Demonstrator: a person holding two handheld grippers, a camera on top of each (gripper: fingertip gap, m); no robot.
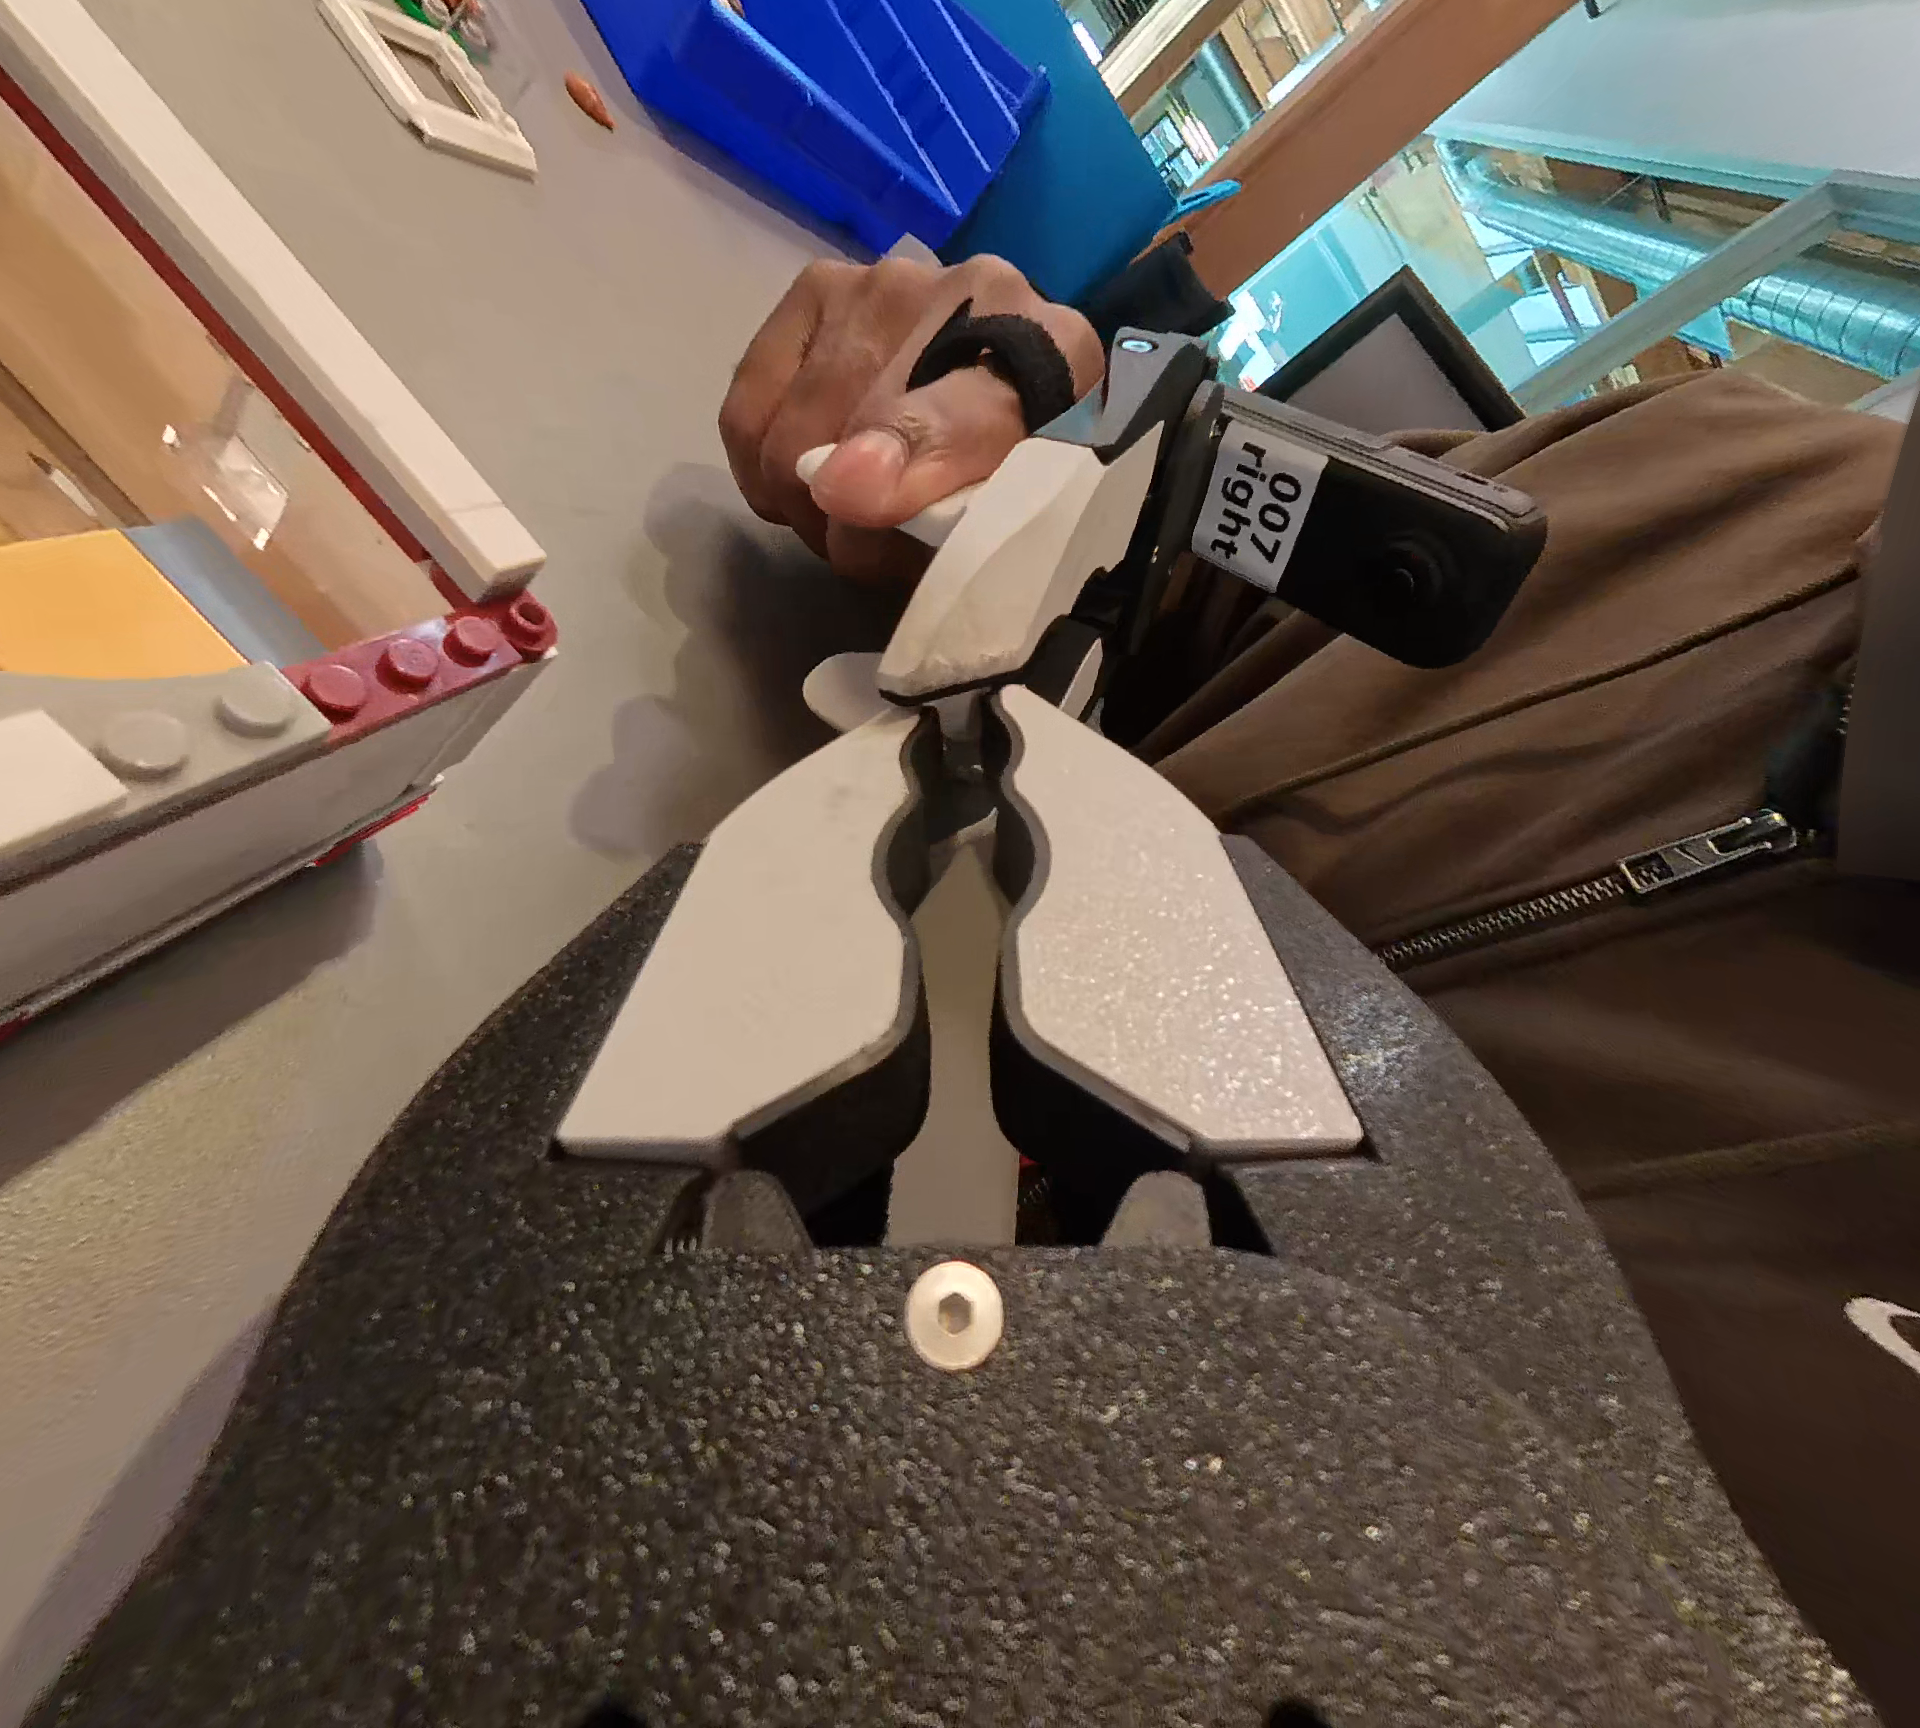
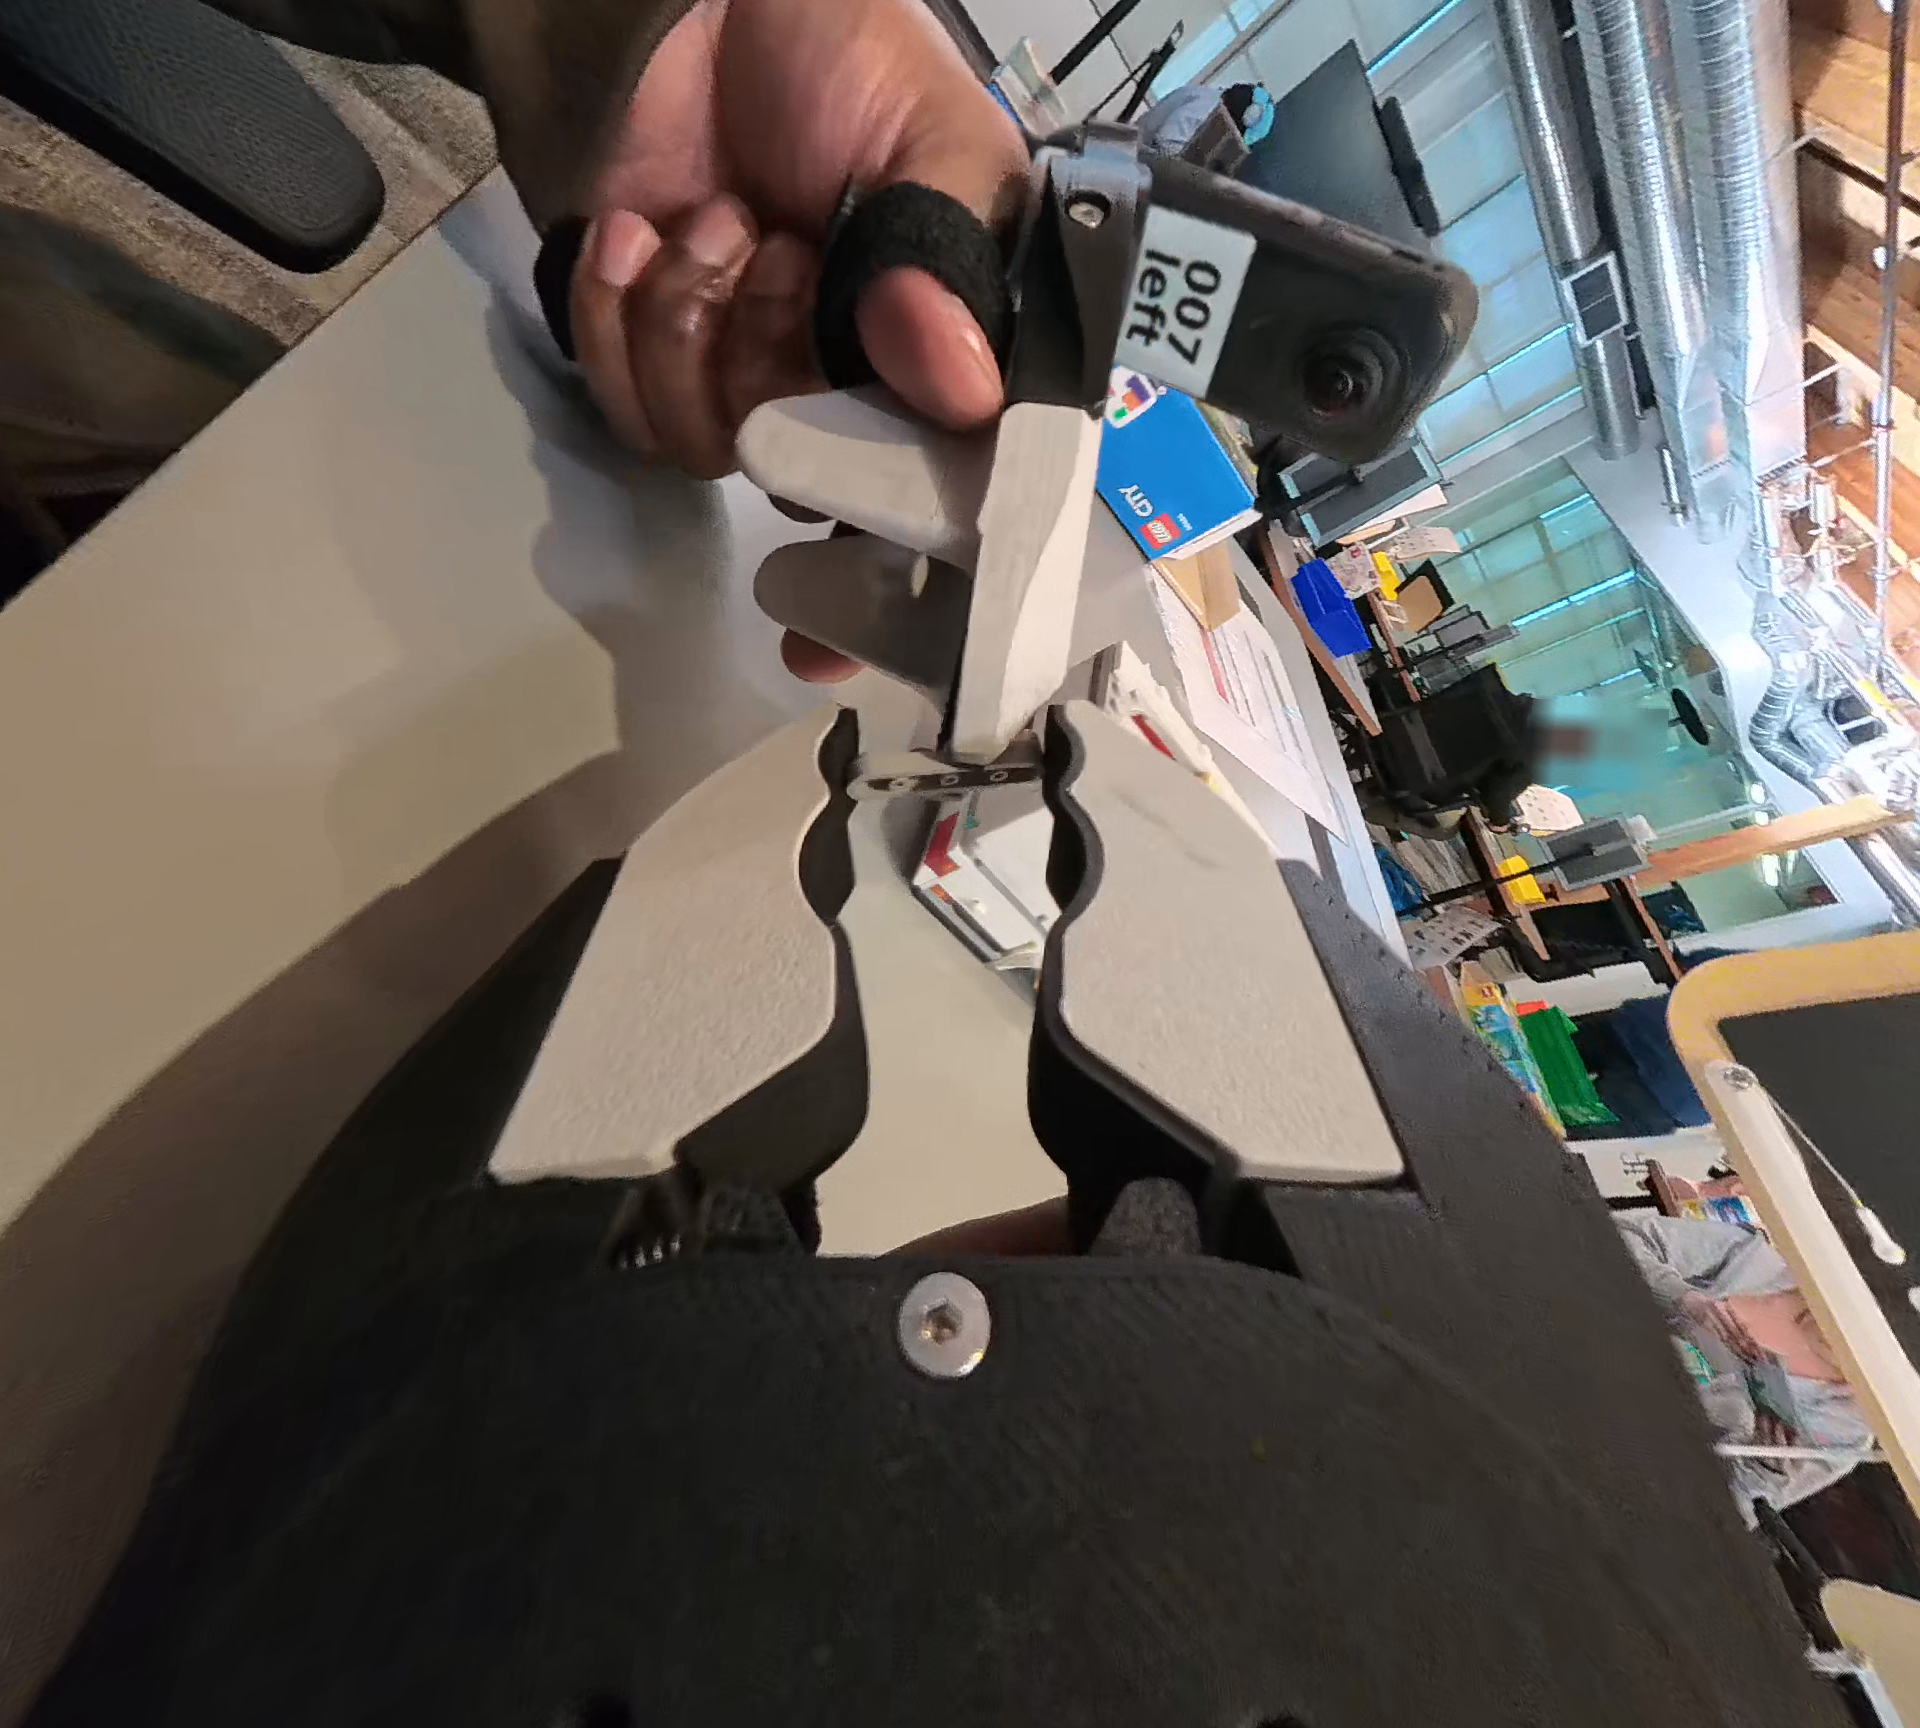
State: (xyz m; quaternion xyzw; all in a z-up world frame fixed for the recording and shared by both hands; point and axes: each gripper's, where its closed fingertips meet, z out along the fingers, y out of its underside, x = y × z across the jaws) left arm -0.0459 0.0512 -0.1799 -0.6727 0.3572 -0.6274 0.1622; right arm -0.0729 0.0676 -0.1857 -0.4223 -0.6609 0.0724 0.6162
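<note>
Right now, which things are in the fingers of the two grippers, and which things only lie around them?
In the fingers: small pale flat plate, held by right gripper and left gripper together.
Lying around: brick model, white frame, blue bins, blue box.

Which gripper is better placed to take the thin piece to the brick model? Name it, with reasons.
Probably left. The left gripper pinches the thin piece, and the brick model lies close beside it. The right gripper spans the piece's ends too.
</note>
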